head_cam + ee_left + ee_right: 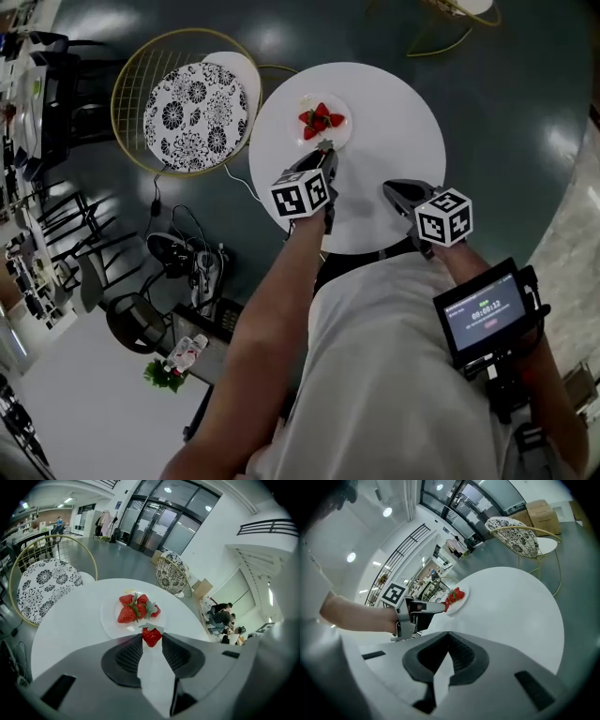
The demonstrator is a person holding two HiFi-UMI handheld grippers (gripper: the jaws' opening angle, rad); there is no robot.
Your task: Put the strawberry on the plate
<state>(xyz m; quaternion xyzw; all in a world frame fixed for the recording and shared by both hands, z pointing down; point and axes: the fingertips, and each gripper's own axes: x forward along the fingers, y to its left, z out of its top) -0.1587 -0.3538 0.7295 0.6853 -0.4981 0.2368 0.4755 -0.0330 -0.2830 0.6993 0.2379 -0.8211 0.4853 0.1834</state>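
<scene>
A round white table carries a small white plate with three strawberries on it. In the left gripper view those berries lie in the plate's middle. My left gripper is at the plate's near edge, shut on one more strawberry, which sits between the jaw tips with its leaves pointing away. My right gripper hovers over the table's near right part, jaws shut with nothing in them. From the right gripper view the left gripper reaches to the plate.
A gold wire chair with a black-and-white patterned cushion stands left of the table. A second such chair is beyond the table. Cables and gear lie on the floor at the left. A small screen rides near my right hand.
</scene>
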